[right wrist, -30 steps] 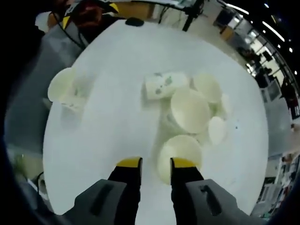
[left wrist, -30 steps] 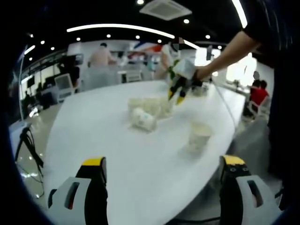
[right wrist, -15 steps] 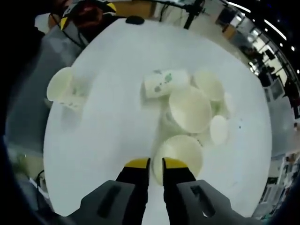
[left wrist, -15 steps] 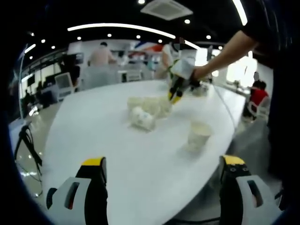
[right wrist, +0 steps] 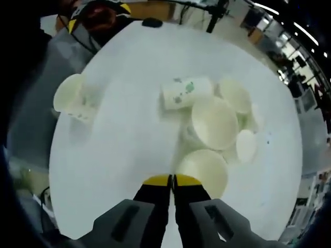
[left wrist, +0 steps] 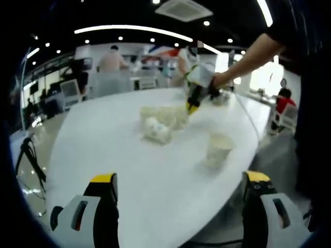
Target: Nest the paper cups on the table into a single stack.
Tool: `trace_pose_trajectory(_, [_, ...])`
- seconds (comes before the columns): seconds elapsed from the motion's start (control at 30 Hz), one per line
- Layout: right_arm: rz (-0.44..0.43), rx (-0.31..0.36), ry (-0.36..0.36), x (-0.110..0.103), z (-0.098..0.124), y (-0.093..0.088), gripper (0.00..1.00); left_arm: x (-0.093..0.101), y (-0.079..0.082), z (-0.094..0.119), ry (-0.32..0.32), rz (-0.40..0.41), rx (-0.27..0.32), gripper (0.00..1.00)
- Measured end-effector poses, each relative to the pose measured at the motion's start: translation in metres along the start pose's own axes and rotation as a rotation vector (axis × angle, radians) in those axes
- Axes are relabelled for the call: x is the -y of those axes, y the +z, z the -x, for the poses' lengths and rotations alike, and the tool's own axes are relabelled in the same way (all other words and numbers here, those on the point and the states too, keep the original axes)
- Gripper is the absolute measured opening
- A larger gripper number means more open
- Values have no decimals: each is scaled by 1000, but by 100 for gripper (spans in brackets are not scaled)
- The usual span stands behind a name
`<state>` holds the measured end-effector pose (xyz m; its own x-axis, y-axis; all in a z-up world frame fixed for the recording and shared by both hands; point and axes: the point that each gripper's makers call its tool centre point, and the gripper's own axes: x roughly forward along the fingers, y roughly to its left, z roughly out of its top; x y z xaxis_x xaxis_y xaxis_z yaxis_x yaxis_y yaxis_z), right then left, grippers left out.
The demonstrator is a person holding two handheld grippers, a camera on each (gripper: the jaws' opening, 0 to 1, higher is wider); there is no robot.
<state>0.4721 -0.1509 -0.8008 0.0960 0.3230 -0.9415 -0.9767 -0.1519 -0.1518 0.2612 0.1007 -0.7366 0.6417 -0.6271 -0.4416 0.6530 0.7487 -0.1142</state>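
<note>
1. Right gripper (right wrist: 171, 179), right gripper view: yellow-tipped jaws pressed nearly together on the near rim of the nearest upright paper cup (right wrist: 205, 166); the pinched bit of rim is hidden behind the tips, so the grip looks clenched on the cup wall.
2. Just past it, a cluster: a bigger-looking upright cup (right wrist: 214, 123), a cup lying on its side (right wrist: 184, 93) w/ green print, another open cup (right wrist: 235, 95) behind, plus pale shapes at the right edge (right wrist: 246, 145), too overlapped to count.
3. Lone cup (right wrist: 73, 98) stands well apart at the left, near the edge of the white table (right wrist: 124, 139).
4. Far end of that view: the left gripper (right wrist: 95, 15) shows as a dark, yellow-striped blur, details unclear.
5. Left gripper view: own jaws spread wide at the bottom corners, nothing between them, gripper (left wrist: 181, 206) released, off the near table edge.
6. Same view gives a side look: the lone cup (left wrist: 220, 149) nearest, the cluster (left wrist: 161, 120) mid-table but blurred, the right gripper (left wrist: 195, 98) coming down onto it from a person's hand (left wrist: 221, 80).
7. Background: people, desks, ceiling lights, all soft.
</note>
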Motion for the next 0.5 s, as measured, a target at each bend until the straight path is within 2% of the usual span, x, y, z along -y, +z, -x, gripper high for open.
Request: trace_pose_trajectory(0.5, [-13,-11,-28,-5,15,-1,0,1,4,1,-4,-19,5,99])
